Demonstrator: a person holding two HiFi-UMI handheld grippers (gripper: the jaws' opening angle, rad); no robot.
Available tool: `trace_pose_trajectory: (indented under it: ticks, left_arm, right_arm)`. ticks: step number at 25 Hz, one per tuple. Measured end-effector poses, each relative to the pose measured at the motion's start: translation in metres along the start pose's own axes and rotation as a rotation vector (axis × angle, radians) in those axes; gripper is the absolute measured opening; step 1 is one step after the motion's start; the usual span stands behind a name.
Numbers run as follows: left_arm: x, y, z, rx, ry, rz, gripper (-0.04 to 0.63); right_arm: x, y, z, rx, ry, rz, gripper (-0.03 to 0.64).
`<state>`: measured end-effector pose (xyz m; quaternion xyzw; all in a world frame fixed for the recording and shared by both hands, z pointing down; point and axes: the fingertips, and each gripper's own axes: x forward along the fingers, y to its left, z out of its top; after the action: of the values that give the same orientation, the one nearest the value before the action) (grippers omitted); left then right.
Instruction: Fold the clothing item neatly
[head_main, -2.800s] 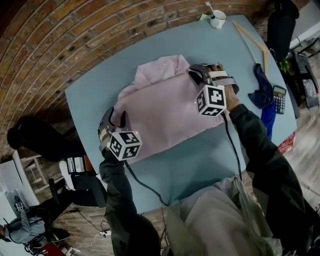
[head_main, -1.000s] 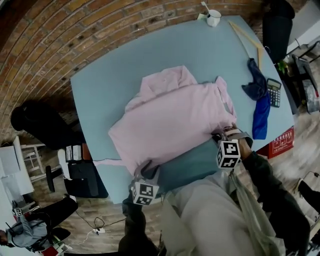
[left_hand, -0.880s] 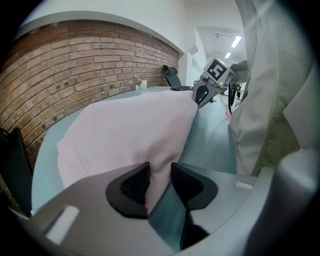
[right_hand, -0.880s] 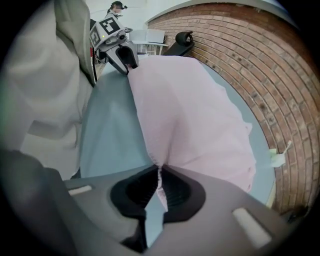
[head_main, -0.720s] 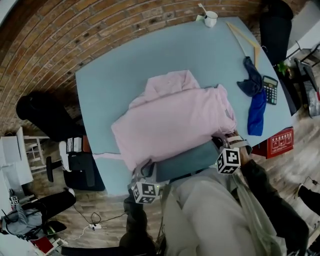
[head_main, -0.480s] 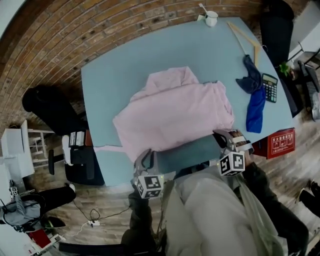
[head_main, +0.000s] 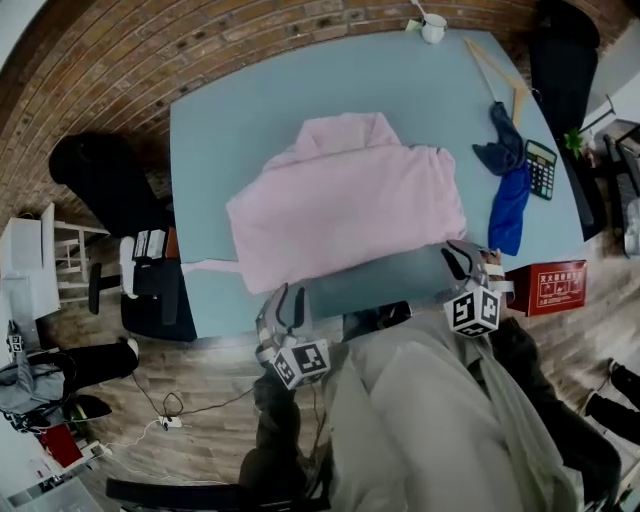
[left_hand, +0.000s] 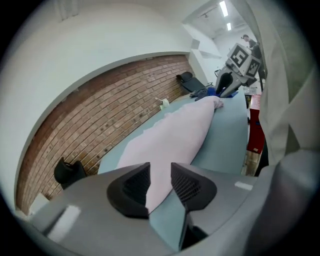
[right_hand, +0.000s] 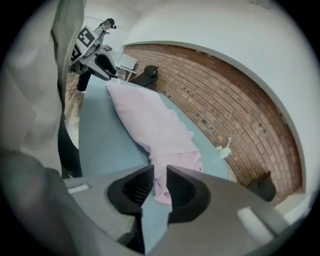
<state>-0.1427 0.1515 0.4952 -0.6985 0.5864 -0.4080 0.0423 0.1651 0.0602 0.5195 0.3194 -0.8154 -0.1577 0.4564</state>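
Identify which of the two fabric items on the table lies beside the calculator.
The blue cloth, bunched by the calculator; the pink garment lies spread out, well apart from it.

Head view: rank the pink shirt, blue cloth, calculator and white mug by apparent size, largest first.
1. pink shirt
2. blue cloth
3. calculator
4. white mug, though it sits farther from the camera, so the last two are unsure.
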Motion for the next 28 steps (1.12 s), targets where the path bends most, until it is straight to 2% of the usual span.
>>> trace_pose_trajectory:
  ticks: [1, 3, 5, 7, 10, 13, 19, 23, 28]
  left_arm:
    - [-0.006, 0.003, 0.003, -0.018, -0.009, 0.030, 0.100]
    - [-0.015, 0.010, 0.015, -0.046, -0.044, 0.080, 0.008]
    - [-0.018, 0.014, 0.032, -0.081, -0.091, 0.097, 0.008]
    - [-0.018, 0.019, 0.051, -0.140, -0.144, 0.097, 0.008]
    - [-0.017, 0.025, 0.076, -0.249, -0.219, 0.092, 0.008]
    - [-0.018, 0.018, 0.087, -0.293, -0.262, 0.082, 0.008]
    - [-0.024, -0.002, 0.091, -0.318, -0.259, 0.064, 0.008]
    - [-0.026, -0.015, 0.093, -0.318, -0.259, 0.045, 0.008]
    - [-0.027, -0.025, 0.096, -0.315, -0.261, 0.023, 0.008]
  right_arm:
    - [-0.010, -0.008, -0.002, 0.005, -0.018, -0.048, 0.078]
    - [-0.030, -0.025, 0.006, 0.037, -0.082, -0.138, 0.010]
    - [-0.044, -0.038, 0.025, 0.066, -0.175, -0.184, 0.002]
    - [-0.052, -0.045, 0.050, 0.078, -0.272, -0.192, 0.002]
    - [-0.057, -0.048, 0.084, 0.143, -0.370, -0.163, 0.002]
    - [-0.058, -0.040, 0.102, 0.227, -0.432, -0.109, 0.000]
    - [-0.064, -0.007, 0.106, 0.259, -0.411, -0.024, 0.000]
    - [-0.064, 0.007, 0.102, 0.279, -0.405, 0.000, 0.000]
    - [-0.066, 0.013, 0.100, 0.256, -0.371, 0.018, 0.000]
